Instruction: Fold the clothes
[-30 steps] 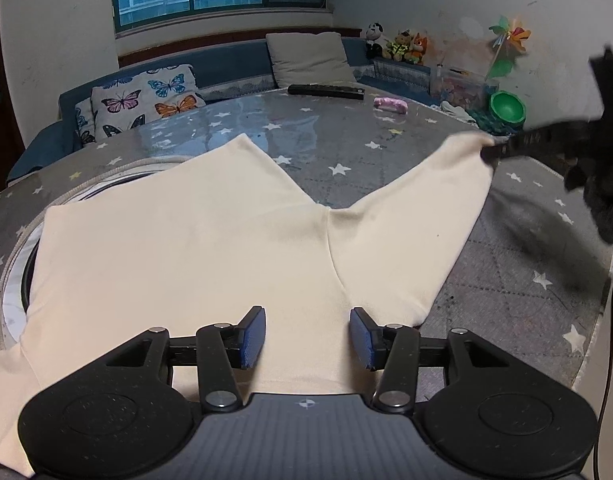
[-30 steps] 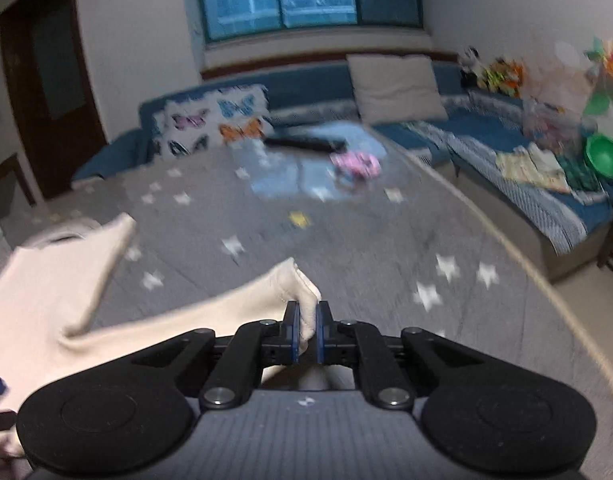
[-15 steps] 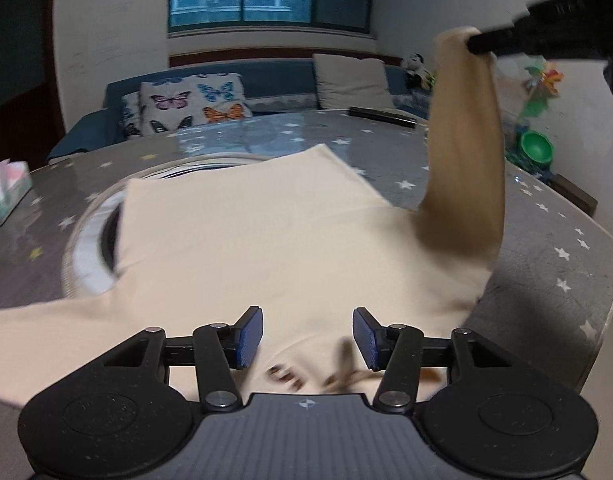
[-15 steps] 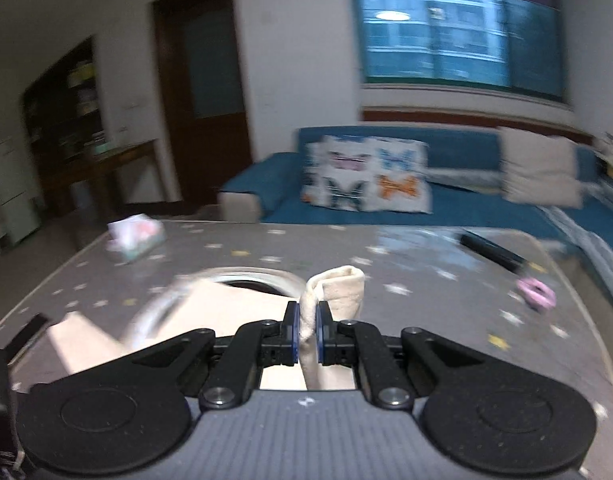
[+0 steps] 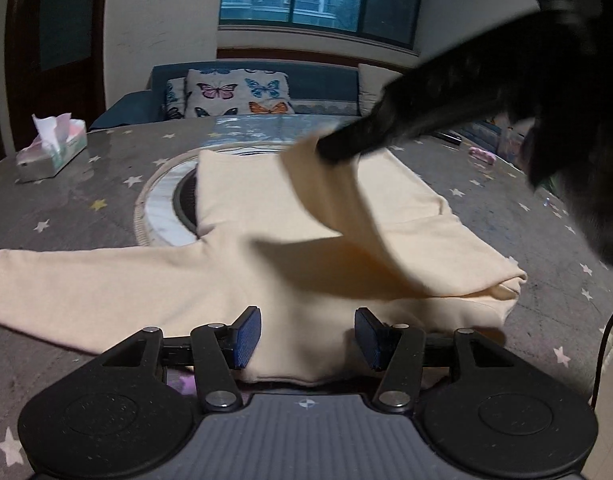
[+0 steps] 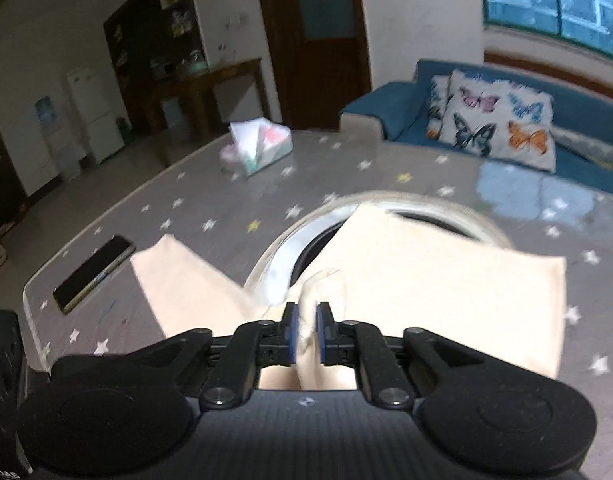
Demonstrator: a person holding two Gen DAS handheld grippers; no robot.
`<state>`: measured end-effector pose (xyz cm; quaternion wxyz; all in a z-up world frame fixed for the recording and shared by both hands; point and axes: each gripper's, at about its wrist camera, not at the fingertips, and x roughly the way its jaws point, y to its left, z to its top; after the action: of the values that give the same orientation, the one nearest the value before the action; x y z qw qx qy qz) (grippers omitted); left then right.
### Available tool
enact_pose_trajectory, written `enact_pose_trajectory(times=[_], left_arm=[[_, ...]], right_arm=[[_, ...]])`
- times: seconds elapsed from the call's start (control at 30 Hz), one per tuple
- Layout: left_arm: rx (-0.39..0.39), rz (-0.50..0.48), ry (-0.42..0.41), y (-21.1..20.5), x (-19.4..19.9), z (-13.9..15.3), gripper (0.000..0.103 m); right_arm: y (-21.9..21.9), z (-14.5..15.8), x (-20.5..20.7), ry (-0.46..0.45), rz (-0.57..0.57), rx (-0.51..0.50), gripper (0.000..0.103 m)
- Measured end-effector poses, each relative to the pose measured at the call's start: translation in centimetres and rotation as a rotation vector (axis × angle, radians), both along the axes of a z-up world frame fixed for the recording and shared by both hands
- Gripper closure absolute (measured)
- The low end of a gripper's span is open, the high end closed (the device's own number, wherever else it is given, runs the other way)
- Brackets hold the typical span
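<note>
A cream long-sleeved top [image 5: 266, 280] lies spread on the grey star-patterned table [image 5: 66, 200]. My right gripper [image 6: 306, 332] is shut on the cuff of the right sleeve [image 6: 322, 292] and holds it lifted over the body of the top; in the left wrist view the gripper [image 5: 338, 148] shows as a dark blur with the sleeve [image 5: 346, 216] hanging from it. My left gripper [image 5: 306, 336] is open, low over the near edge of the top, holding nothing. The left sleeve [image 5: 66, 284] lies flat to the left.
A tissue box [image 5: 52, 148] stands at the table's far left. A round inset ring [image 5: 166, 200] lies under the top. A black phone [image 6: 92, 272] lies near the table edge. A blue sofa with butterfly cushions [image 5: 234, 94] stands behind.
My right gripper has carried the right sleeve up from the table's right side and across to the left, over the top's body. My left gripper stayed open at the near edge.
</note>
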<state>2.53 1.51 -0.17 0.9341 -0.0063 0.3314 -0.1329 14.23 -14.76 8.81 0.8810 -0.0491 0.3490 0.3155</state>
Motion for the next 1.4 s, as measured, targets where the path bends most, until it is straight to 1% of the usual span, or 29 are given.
enact_pose_trajectory(times=[0.17, 0.27, 0.4, 0.43, 0.5, 0.6, 0.67, 0.7, 0.87, 0.97, 1.0, 1.1, 1.17, 1.23, 1.33, 1.4], left_arm=[[-0.003, 0.026, -0.002, 0.5, 0.0, 0.2, 0.048], [-0.007, 0.043, -0.01, 0.5, 0.3, 0.5, 0.048], [-0.009, 0.049, -0.018, 0.1, 1.2, 0.9, 0.05], [-0.01, 0.048, -0.02, 0.0, 1.4, 1.0, 0.054], [-0.008, 0.046, -0.021, -0.2, 1.9, 1.1, 0.058], [0.007, 0.036, 0.002, -0.7, 2.8, 0.4, 0.068], [0.023, 0.034, 0.026, -0.9, 3.3, -0.2, 0.073], [0.028, 0.033, 0.03, -1.0, 3.5, -0.4, 0.074], [0.035, 0.04, 0.018, -1.1, 3.3, 0.3, 0.074], [0.028, 0.045, 0.013, -1.1, 3.4, 0.5, 0.074], [0.029, 0.049, 0.019, -1.0, 3.5, 0.4, 0.074], [0.022, 0.057, 0.041, -0.7, 3.6, -0.1, 0.074], [0.015, 0.054, 0.04, -0.5, 3.4, -0.1, 0.074], [0.015, 0.052, 0.036, -0.2, 3.2, 0.1, 0.074], [0.009, 0.058, 0.03, 0.2, 3.0, 0.3, 0.074], [0.001, 0.071, 0.031, 0.6, 2.9, 0.2, 0.074]], right_arm=[[-0.8, -0.3, -0.5, 0.002, 0.026, -0.034, 0.09], [-3.5, -0.7, -0.8, 0.012, 0.001, -0.1, 0.09], [-7.0, -2.7, -1.3, 0.058, -0.041, -0.175, 0.09], [-8.0, -3.4, -1.5, 0.075, -0.056, -0.189, 0.09], [-9.5, -4.5, -1.7, 0.098, -0.07, -0.187, 0.09], [-11.0, -6.0, -2.1, 0.123, -0.09, -0.18, 0.09], [-11.7, -6.9, -2.3, 0.13, -0.1, -0.166, 0.09], [-11.9, -6.9, -2.4, 0.128, -0.102, -0.161, 0.09], [-11.7, -5.7, -1.9, 0.079, -0.1, -0.167, 0.09], [-11.1, -5.4, -1.1, 0.052, -0.102, -0.145, 0.09], [-10.8, -5.6, -0.8, 0.048, -0.104, -0.137, 0.088], [-10.1, -6.5, 0.0, 0.051, -0.104, -0.125, 0.088], [-9.6, -7.5, 0.4, 0.056, -0.102, -0.159, 0.088], [-9.3, -7.5, 0.3, 0.048, -0.095, -0.174, 0.088], [-9.0, -6.8, 0.3, 0.026, -0.093, -0.163, 0.087], [-8.8, -7.2, 0.6, 0.035, -0.097, -0.172, 0.087]])
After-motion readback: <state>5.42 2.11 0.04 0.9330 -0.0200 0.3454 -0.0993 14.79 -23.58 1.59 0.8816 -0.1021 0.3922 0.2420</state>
